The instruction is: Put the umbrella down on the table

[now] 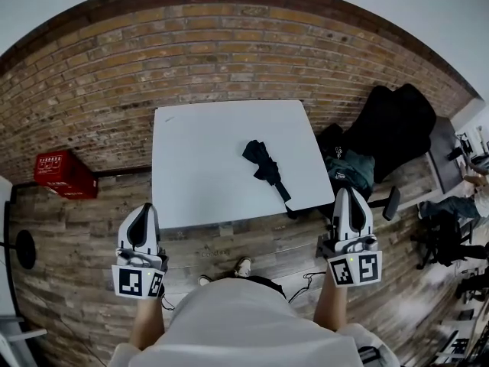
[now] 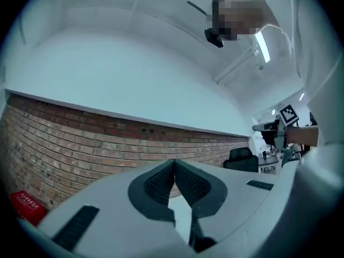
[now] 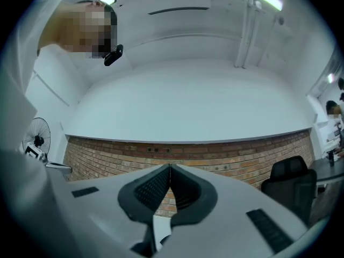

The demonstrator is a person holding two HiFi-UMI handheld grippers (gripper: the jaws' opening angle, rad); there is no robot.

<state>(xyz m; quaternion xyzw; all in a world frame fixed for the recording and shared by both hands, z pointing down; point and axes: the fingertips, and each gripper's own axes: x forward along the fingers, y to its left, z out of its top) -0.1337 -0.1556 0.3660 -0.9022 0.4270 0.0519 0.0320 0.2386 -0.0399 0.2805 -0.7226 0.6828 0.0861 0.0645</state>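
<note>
A folded black umbrella [image 1: 265, 167] lies on the white table [image 1: 199, 167], right of its middle, handle toward the table's near right corner. My left gripper [image 1: 141, 211] is held near the table's front left edge, jaws shut with nothing between them. My right gripper [image 1: 346, 197] hangs just off the table's near right corner, also shut and empty, clear of the umbrella. In the left gripper view the pads [image 2: 173, 177] meet at the tip; in the right gripper view the pads [image 3: 169, 180] meet likewise. Both point toward the brick wall.
A brick wall [image 1: 199, 60] runs behind the table. A red crate [image 1: 63, 174] sits on the wood floor at left. A black office chair [image 1: 393, 128] and bags [image 1: 353, 167] stand right of the table. A fan [image 3: 36, 137] stands at the left.
</note>
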